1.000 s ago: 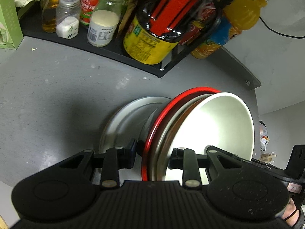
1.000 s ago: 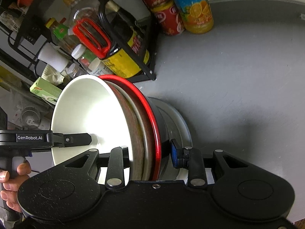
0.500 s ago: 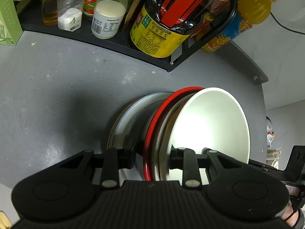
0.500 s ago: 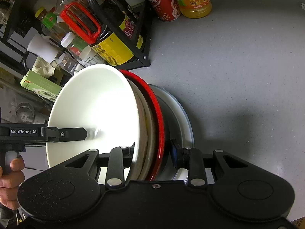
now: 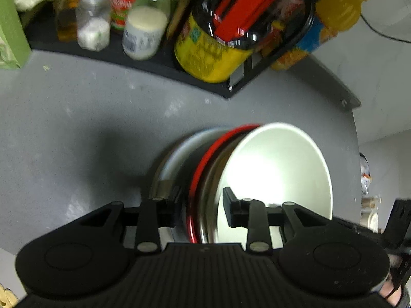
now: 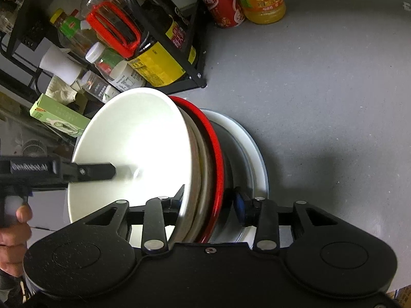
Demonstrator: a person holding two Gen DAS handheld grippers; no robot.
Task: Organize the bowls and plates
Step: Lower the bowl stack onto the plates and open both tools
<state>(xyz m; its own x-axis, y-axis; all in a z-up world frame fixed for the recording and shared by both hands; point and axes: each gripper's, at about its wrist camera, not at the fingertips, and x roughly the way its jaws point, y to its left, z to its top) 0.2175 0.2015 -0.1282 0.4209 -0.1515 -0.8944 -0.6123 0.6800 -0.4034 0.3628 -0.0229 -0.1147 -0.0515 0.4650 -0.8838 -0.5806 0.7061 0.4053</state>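
A stack of nested bowls hangs tilted between my two grippers: a white bowl (image 5: pixel 277 169) (image 6: pixel 138 141) inside a brownish bowl (image 5: pixel 212 177), inside a red-rimmed bowl (image 5: pixel 205 159) (image 6: pixel 214 138). The left gripper (image 5: pixel 201 205) is shut on the stack's rims, one finger inside the white bowl. From the opposite side the right gripper (image 6: pixel 209 200) is shut on the same rims. Right under the stack a white plate (image 5: pixel 177 151) (image 6: pixel 254 154) lies on the grey counter (image 6: pixel 321 89). Whether the stack touches the plate is hidden.
A black rack (image 5: pixel 159 61) (image 6: pixel 195 77) full of bottles and jars stands just behind the plate. An orange juice bottle (image 6: pixel 264 0) and a red can (image 6: pixel 223 7) stand beside it, and a green box (image 6: pixel 59 115) is at the left. A hand (image 6: pixel 15 220) holds the left gripper.
The bowl stack has shifted over the white plate, which now shows less beside it. Both grippers keep their hold on the rims. The left view is blurred by motion.
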